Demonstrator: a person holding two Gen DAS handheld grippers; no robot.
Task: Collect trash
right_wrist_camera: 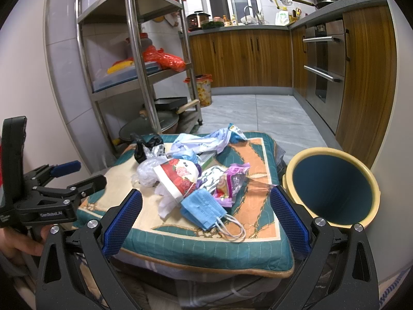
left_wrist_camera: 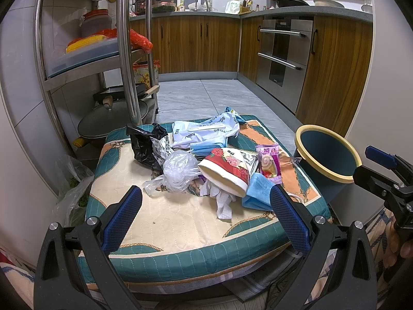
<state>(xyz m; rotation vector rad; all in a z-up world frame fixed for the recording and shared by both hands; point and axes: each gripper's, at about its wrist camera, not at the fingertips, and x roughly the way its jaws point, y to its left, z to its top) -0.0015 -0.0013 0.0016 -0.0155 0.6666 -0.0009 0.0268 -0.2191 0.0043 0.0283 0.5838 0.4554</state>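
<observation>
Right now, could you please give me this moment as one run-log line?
left gripper: open, empty | right gripper: open, empty | trash pile: on cushion | bin: empty, right of cushion

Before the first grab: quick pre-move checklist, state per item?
1. Left gripper open and holding nothing: ok.
2. Right gripper open and holding nothing: ok.
3. Bin in reach beside the cushion, mouth facing the grippers and unobstructed: ok. No trash visible inside.
4. Nearest target exposed: blue face mask lies at the front of the pile with nothing on top: ok.
5. Mask ear loops free of other items: ok.
6. Paper bowl emptied of contents: cannot tell, it lies on its side over white tissue.
</observation>
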